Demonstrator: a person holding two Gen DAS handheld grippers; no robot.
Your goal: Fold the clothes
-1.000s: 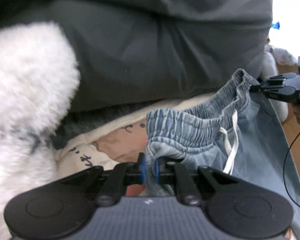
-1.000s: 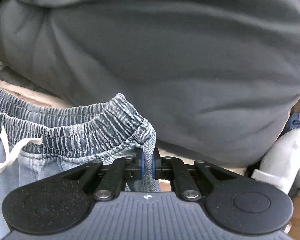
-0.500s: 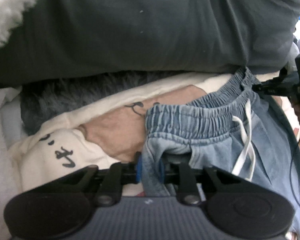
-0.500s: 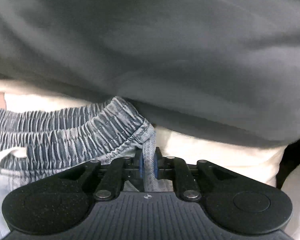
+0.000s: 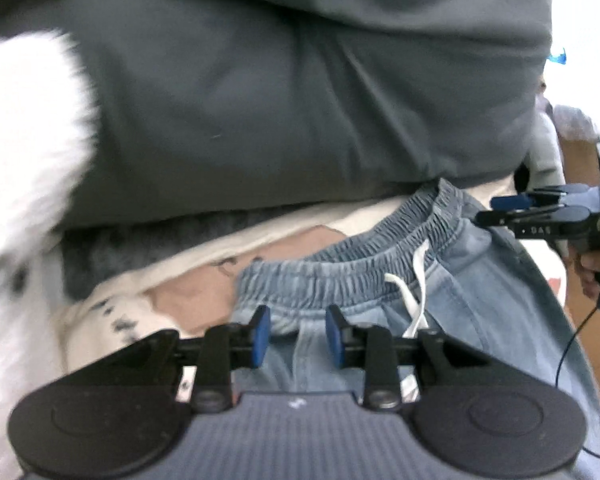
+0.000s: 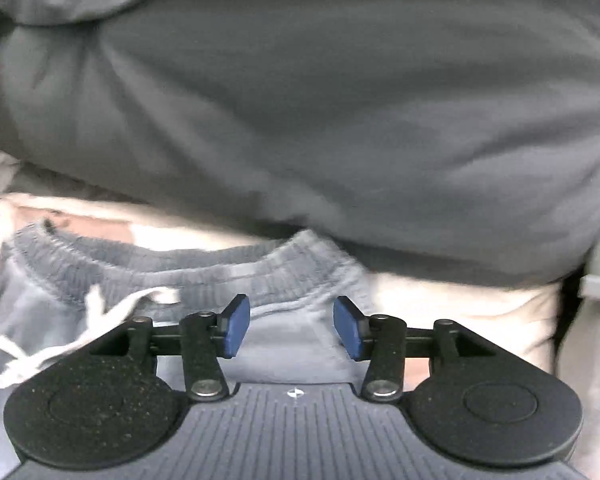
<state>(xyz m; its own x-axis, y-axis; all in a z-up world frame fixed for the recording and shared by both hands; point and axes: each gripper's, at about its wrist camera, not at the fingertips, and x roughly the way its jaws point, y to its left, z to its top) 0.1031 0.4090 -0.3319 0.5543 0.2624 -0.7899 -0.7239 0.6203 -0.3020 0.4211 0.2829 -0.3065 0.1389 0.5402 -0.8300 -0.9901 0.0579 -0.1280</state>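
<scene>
The left gripper (image 5: 296, 334) hangs over the blue denim shorts (image 5: 480, 300), its jaws opening, a fold of denim between the blue pads (image 5: 261, 336) but not pinched; the right gripper (image 6: 291, 328) likewise has its jaws opening, wide apart above the cloth, nothing clamped; in the left wrist view it shows at the right edge (image 5: 512, 210), just beside the waistband end. The elastic waistband (image 5: 352, 264) curves just beyond both grippers, its white drawstring (image 5: 414, 300) trailing over the front. The shorts lie on a cream printed garment (image 5: 140, 312); behind it sits a large grey garment (image 5: 300, 100), with white fluffy fabric (image 5: 24, 152) at the left. No container can be made out.
</scene>
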